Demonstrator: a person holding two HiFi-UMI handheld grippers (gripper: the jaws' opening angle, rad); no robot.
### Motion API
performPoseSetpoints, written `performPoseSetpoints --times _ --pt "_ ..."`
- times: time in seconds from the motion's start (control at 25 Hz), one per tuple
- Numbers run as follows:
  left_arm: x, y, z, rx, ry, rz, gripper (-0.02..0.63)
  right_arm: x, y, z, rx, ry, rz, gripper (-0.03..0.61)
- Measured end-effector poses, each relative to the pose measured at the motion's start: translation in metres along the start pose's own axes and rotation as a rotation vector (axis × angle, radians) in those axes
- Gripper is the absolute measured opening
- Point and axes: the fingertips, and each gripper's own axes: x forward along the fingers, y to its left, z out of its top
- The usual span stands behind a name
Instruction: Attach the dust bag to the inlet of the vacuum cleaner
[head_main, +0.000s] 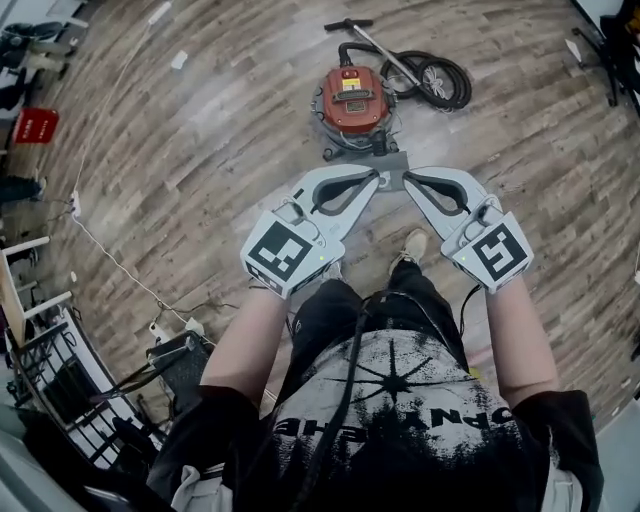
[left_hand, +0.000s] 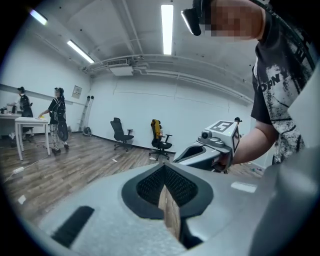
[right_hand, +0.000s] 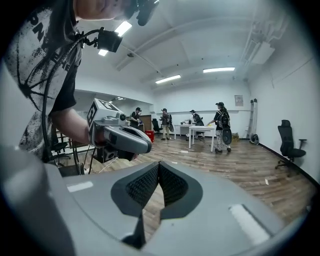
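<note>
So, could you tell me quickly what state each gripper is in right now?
Left gripper: closed, nothing between the jaws.
Right gripper: closed, nothing between the jaws.

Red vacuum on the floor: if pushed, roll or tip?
The red vacuum looks squat and wide, so tipping seems unlikely. Its coiled hose would probably flop and drag behind. Wheels aren't visible, so rolling is uncertain.
</note>
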Motion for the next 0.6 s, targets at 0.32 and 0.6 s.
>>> performPoseSetpoints --times 0.32,0.6 --pt "0.014 0.034 -0.070 -0.029 0.060 -0.015 0.000 0.024 -0.007 -0.103 -0.026 0.162 -0.006 0.008" --pt "0.069 0.072 -0.196 -0.015 0.091 -0.051 0.000 0.069 -0.020 -0.297 0.008 0.359 0.008 0.108"
